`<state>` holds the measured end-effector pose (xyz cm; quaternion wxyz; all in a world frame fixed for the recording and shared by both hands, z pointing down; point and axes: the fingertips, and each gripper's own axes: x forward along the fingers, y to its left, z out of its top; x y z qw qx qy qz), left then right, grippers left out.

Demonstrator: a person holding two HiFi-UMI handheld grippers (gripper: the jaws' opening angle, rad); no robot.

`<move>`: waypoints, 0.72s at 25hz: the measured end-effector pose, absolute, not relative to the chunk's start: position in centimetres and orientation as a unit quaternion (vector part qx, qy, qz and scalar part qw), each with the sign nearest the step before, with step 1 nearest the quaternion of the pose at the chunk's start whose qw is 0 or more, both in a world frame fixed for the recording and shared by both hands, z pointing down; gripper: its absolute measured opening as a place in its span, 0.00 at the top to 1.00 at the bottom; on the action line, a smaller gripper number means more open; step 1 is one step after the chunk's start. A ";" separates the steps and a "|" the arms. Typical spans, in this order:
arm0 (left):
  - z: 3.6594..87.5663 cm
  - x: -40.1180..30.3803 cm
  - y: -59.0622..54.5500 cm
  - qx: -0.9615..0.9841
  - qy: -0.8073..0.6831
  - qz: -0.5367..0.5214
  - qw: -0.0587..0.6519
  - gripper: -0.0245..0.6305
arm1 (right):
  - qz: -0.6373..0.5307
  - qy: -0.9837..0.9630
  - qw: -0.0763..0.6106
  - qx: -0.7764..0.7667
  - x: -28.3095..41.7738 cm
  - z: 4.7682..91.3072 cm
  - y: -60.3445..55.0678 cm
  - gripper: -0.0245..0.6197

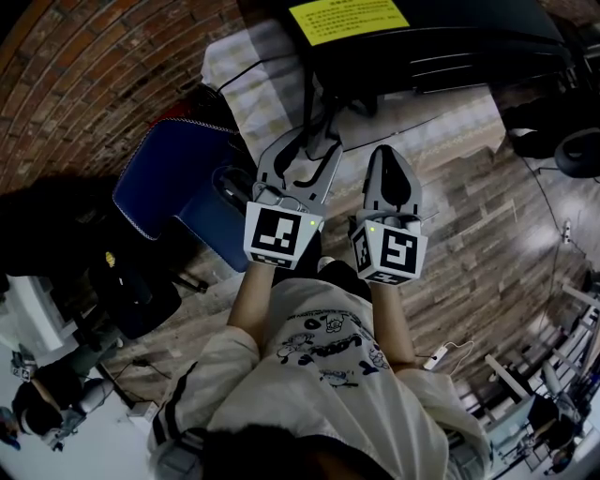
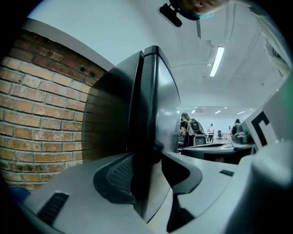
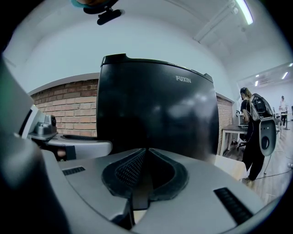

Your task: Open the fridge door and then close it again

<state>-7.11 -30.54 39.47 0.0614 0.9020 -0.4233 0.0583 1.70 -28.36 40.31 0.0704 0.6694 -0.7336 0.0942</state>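
The black fridge [image 1: 422, 37] stands straight ahead, with a yellow label [image 1: 347, 17] on its top. In the left gripper view the vertical edge of the fridge door [image 2: 146, 137] runs between the jaws of my left gripper [image 2: 149, 164]. Those jaws are spread wide on either side of the edge, and I see no pad pressing on it. In the head view the left gripper [image 1: 307, 141] reaches toward the fridge with its fingers apart. My right gripper [image 1: 389, 152] hangs beside it, shut and empty. Its pads [image 3: 132, 169] meet in front of the fridge's glossy front [image 3: 155, 109].
A brick wall [image 2: 36, 114] runs left of the fridge. A blue chair [image 1: 173, 178] stands at my left over the wood-plank floor [image 1: 478, 216]. To the right and farther off are a person with a backpack [image 3: 252, 128] and a table [image 3: 231, 135].
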 end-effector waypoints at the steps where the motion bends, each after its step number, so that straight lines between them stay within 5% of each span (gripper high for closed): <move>1: 39.5 -7.1 -30.5 0.901 -0.424 0.058 0.064 0.67 | 0.094 -0.733 0.069 0.670 1.7 40.3 -28.4 0.91; 18: 39.6 -7.1 -30.4 0.896 -0.434 0.057 0.070 0.68 | 0.095 -0.743 0.061 0.660 2.6 40.0 -27.5 0.91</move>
